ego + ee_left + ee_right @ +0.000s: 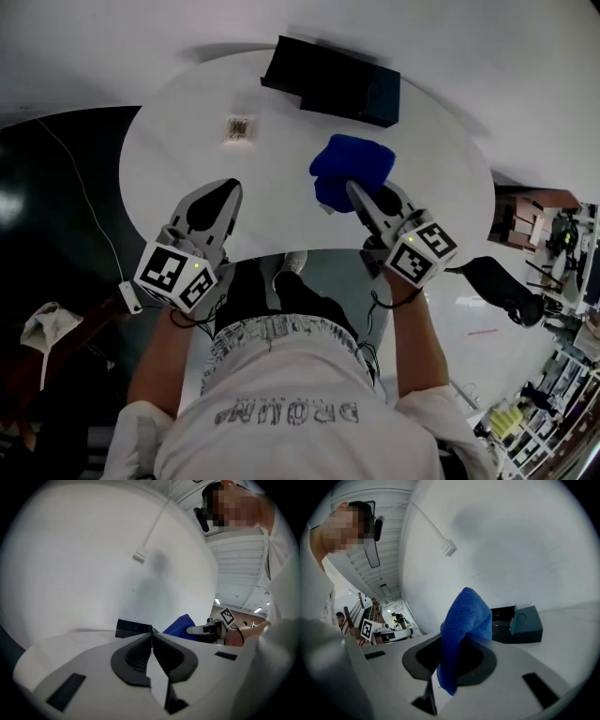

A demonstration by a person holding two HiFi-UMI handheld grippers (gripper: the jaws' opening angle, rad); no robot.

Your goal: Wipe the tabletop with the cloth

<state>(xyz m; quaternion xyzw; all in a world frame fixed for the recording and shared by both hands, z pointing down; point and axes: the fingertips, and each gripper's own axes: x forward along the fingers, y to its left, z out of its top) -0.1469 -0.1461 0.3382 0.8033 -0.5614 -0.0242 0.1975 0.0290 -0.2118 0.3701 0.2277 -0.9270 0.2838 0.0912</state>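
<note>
Dark box (330,82) behind cloth (352,167), small tan item (239,128) further left

On my feed the two tools match: the left gripper (228,187) and the right gripper (367,197) have pale grey moulded plastic shells with black rectangular slots (65,692), and dark grey ribbed rubber pads (136,656) line the jaws. Each carries a white cube with black square markers (173,272), and the left one shows a small green light (194,265). Thin black cables (378,302) loop behind them. The person wears a white short-sleeved T-shirt (281,445) with grey lettering across it.
</note>
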